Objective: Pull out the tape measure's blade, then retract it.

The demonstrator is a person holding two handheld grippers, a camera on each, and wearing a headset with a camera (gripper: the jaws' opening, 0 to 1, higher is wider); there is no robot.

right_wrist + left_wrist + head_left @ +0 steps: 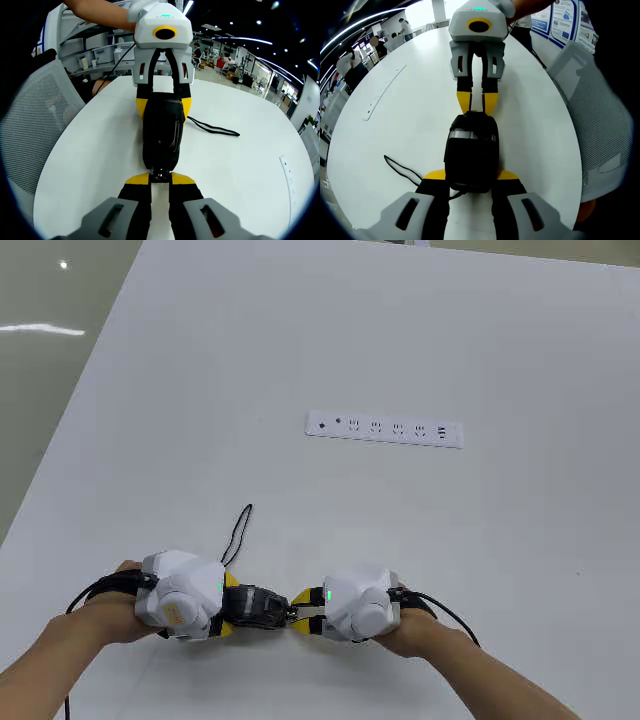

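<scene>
A black tape measure [260, 607] lies low over the white table [400, 330], held between both grippers. My left gripper [232, 605] is shut on its case [471, 150], with one yellow-tipped jaw on each side. Facing it, my right gripper [300, 611] is shut on the blade's end hook [159, 175] at the case mouth. Almost no blade shows between the hook and the case [162, 127]. The case's black wrist strap [238, 530] trails away across the table. The left gripper view has the right gripper [476, 101] at the top. In the right gripper view, the left gripper [164, 107] is beyond the case.
A white power strip [385, 428] lies flat farther out on the table. The table's left edge [75, 405] runs diagonally, with floor beyond it. A grey mesh chair [40, 130] stands beside the table, and shelves and people fill the room behind.
</scene>
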